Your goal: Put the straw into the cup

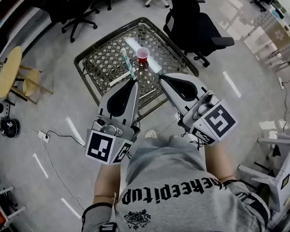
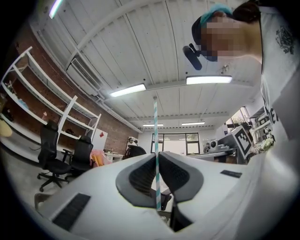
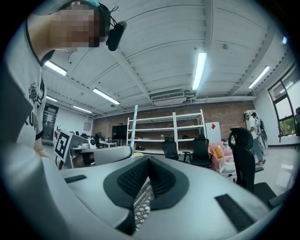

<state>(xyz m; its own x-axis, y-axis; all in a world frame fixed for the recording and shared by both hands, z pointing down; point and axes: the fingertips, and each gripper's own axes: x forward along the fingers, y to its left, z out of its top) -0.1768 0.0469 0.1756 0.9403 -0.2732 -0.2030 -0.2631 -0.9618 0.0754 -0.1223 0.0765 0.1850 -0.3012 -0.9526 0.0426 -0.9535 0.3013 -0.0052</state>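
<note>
Clearly the left gripper [image 2: 157,157] is clenched on the straw [image 2: 155,126]. Its own view shows the two dark pads pressed against the striped shaft, which runs up past the tips, while a short tail hangs down behind them. Seen from the head view, the straw [image 1: 128,64] continues the line of the left gripper [image 1: 133,82], pointing forward and away from the person with a slight lean to the left.

The red cup [image 1: 142,53] stands upright on the wire-mesh counter [image 1: 101,62], ahead of those tips and a little to their right, just beside the straw's far half. I judge that the free end has to swing right and tip downward to reach the cup's mouth.

The right gripper [image 3: 149,160] is closed with nothing in it. Its pads meet at the tips, and only mesh shows through the gap below them. From the head view, the right gripper [image 1: 161,78] has the cup ahead and slightly to its left, at about the same distance as from the left gripper.

Neither gripper view shows the cup. How high the straw's end rides above the rim I cannot tell from overhead. Two pale strips [image 1: 121,80] on the mesh are too small to identify.
</note>
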